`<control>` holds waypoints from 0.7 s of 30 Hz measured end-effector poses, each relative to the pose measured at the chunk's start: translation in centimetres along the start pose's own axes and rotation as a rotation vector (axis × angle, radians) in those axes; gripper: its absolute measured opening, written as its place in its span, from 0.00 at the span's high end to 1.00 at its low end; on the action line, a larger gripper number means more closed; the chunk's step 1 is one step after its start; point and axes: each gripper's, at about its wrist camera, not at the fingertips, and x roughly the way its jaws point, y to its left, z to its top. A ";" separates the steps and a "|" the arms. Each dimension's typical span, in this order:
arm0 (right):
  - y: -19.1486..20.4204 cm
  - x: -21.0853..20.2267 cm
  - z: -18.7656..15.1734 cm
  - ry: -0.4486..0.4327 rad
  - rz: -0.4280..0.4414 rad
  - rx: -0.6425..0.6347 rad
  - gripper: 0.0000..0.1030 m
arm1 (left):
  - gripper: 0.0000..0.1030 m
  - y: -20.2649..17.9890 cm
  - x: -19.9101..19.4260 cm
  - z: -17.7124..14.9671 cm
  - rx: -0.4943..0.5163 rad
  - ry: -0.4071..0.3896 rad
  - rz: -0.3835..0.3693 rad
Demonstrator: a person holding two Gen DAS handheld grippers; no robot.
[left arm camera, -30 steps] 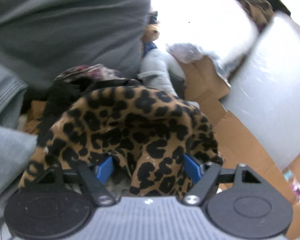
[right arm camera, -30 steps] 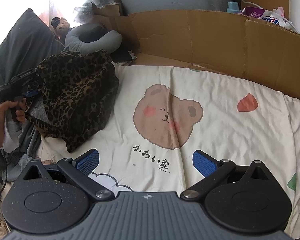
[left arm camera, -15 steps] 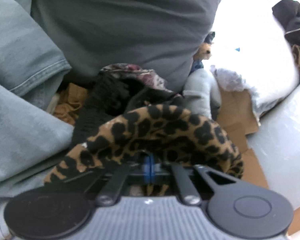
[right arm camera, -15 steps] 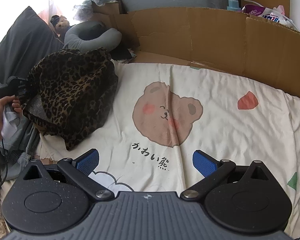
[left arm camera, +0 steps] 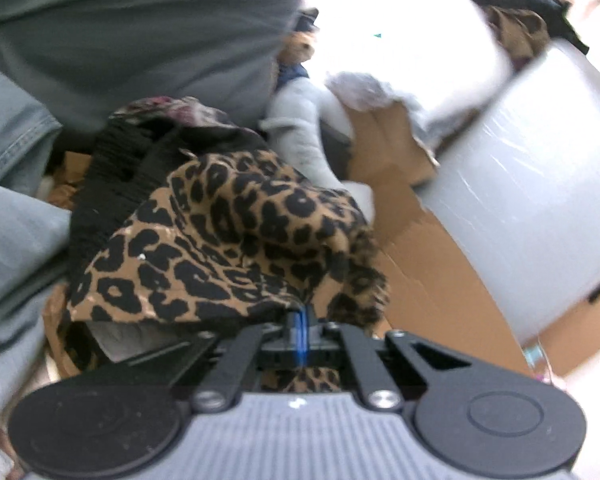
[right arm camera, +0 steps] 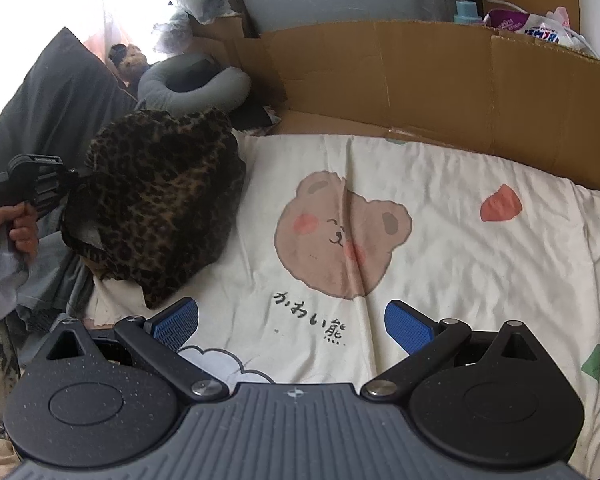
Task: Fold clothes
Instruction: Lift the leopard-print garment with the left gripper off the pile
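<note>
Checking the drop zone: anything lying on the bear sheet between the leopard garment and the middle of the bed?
Nothing visible. The leopard garment, pinched in the left gripper, sits at the left edge of the bear sheet; the sheet's middle is bare. The open right gripper hovers over its near part.

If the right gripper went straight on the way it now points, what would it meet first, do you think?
Probably the bear-print sheet: the right gripper, open and empty, points down at it, nothing between.

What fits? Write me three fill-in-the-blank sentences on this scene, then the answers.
1. The left gripper is shut on the crumpled ____-print garment.
2. The cream bedsheet carries a printed brown ____ face.
3. The right gripper, with blue pads, hangs ____ over the sheet.

Missing words: leopard; bear; open
</note>
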 end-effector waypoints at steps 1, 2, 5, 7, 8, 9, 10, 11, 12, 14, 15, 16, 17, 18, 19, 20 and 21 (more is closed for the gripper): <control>0.2 -0.2 0.0 -0.014 -0.010 -0.012 0.02 | 1.00 -0.5 -0.3 -0.4 0.014 0.007 -0.010; 0.4 -0.4 0.0 -0.033 -0.026 -0.030 0.03 | 1.00 -1.1 -0.6 -0.8 0.029 0.014 -0.021; 0.8 -0.8 0.1 -0.064 -0.047 -0.060 0.13 | 1.00 -3.1 -1.5 -2.6 0.070 0.051 -0.058; 0.8 -0.8 0.2 -0.068 -0.053 -0.065 0.14 | 1.00 -4.4 -2.0 -3.9 0.094 0.071 -0.091; 0.8 -0.8 0.3 -0.069 -0.051 -0.062 0.14 | 1.00 -5.0 -2.2 -4.6 0.108 0.085 -0.106; 0.8 -0.9 0.4 -0.072 -0.051 -0.059 0.14 | 1.00 -5.7 -2.5 -5.2 0.123 0.099 -0.120; 0.8 -1.0 0.4 -0.076 -0.052 -0.056 0.14 | 1.00 -6.2 -2.6 -5.8 0.134 0.115 -0.135; 0.8 -1.1 0.5 -0.081 -0.052 -0.053 0.14 | 1.00 -6.7 -2.6 -6.4 0.142 0.135 -0.150; 0.7 -1.3 0.4 -0.083 -0.047 -0.045 0.14 | 1.00 -7.1 -2.6 -7.0 0.151 0.155 -0.164; 0.4 -1.3 0.5 -0.077 -0.035 -0.015 0.14 | 1.00 -7.8 -2.5 -8.1 0.158 0.202 -0.184; 0.2 -1.3 0.4 -0.076 -0.021 0.002 0.14 | 1.00 -8.1 -2.6 -8.6 0.167 0.218 -0.190; -0.1 -1.3 0.4 -0.078 -0.008 0.017 0.14 | 1.00 -8.4 -2.6 -9.1 0.178 0.234 -0.194; -0.2 -1.2 0.4 -0.077 0.001 0.030 0.14 | 1.00 -8.6 -2.6 -9.6 0.181 0.251 -0.204; -0.3 -1.1 0.3 -0.076 0.009 0.038 0.14 | 1.00 -8.8 -2.6 -10.0 0.183 0.267 -0.214; -0.5 -1.0 0.3 -0.075 0.024 0.047 0.14 | 1.00 -9.1 -2.6 -10.5 0.188 0.282 -0.227; -0.6 -0.9 0.2 -0.073 0.042 0.058 0.14 | 1.00 -9.4 -2.6 -10.9 0.194 0.297 -0.239; -0.7 -0.8 0.2 -0.072 0.056 0.065 0.14 | 1.00 -9.6 -2.6 -11.3 0.202 0.313 -0.251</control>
